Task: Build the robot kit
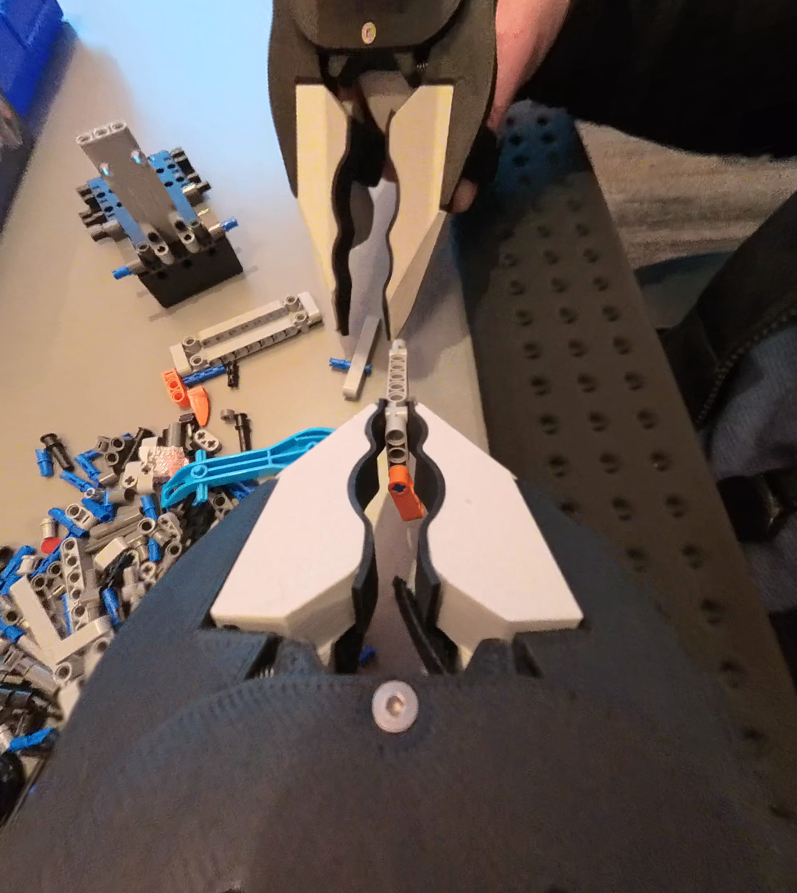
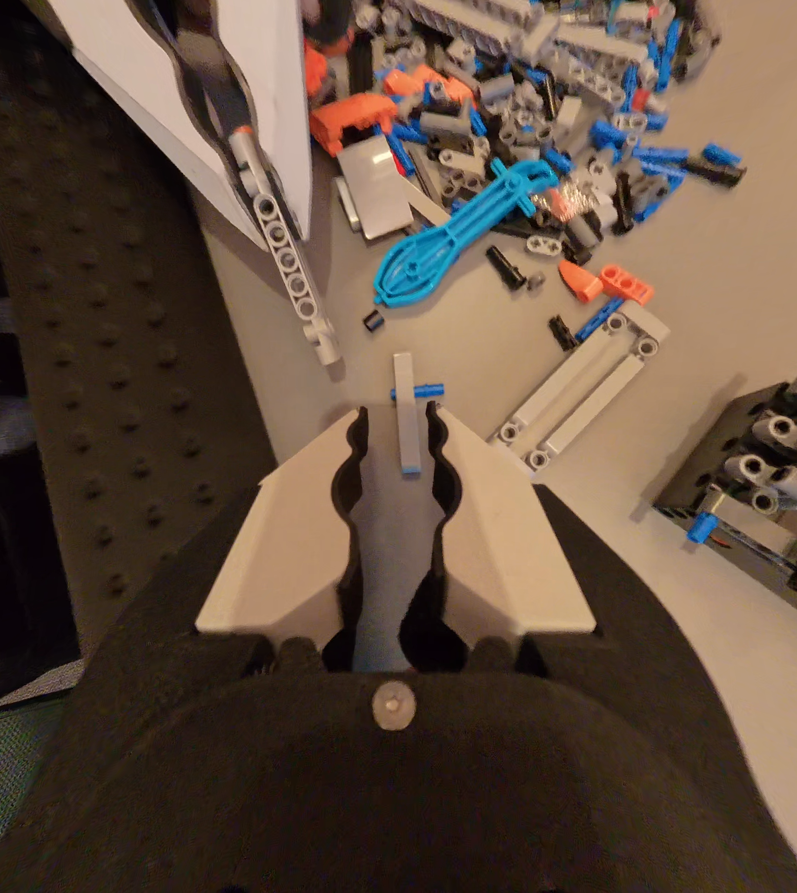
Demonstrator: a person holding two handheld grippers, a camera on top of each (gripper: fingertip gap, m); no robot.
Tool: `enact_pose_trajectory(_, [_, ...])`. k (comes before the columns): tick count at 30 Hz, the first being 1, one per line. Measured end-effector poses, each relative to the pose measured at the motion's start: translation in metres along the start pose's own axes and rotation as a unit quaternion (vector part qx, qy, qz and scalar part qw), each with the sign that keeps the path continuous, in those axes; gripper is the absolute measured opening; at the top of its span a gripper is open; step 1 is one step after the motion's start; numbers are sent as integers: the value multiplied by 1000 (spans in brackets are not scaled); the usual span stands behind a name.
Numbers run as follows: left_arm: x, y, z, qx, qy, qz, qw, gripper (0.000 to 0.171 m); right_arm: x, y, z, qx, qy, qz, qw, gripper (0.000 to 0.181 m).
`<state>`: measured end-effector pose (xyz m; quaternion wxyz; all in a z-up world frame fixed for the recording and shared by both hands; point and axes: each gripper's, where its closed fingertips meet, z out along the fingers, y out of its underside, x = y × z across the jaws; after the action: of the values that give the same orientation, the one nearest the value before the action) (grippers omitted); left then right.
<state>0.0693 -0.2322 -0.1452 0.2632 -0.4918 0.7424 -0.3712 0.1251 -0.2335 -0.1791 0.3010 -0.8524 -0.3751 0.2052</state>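
Left gripper (image 1: 395, 410) fingers clamp holed grey beam (image 1: 397, 372), orange end; right gripper (image 2: 396, 410) fingers apart, empty.

Two grippers (image 1: 395, 406) (image 2: 396, 410). One turquoise lever tool (image 2: 459, 237). One black block assembly (image 1: 164, 227). One long grey frame (image 1: 246, 333). One grey bar (image 2: 408, 415) crossed by one blue pin (image 2: 430, 388). One heap of loose pieces (image 1: 72, 546), too many to count.

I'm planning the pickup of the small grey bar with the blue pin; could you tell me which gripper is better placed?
Probably the right gripper: open, straddling the grey bar. The left gripper already clamps a holed beam.
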Motion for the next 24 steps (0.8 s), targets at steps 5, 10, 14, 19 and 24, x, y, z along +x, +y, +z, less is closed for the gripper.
enact_pose_trajectory(5, [-3,8,-1,-18,7,-10,1000,6,4,11,11,-41,7,-2,999,6])
enact_pose_trajectory(10, [-4,12,3,-19,9,-25,999,6,4,-3,5,-6,26,-22,999,6])
enact_pose_trajectory(14, [-5,8,5,-4,19,-64,998,6,-8,-36,-9,74,61,-73,993,6])
enact_pose_trajectory(19, [-6,2,4,22,43,-116,992,6,-16,-51,-4,101,114,-133,979,6])
enact_pose_trajectory(24, [-9,-1,1,41,56,-151,986,6,-13,-56,-3,106,170,-174,964,6])
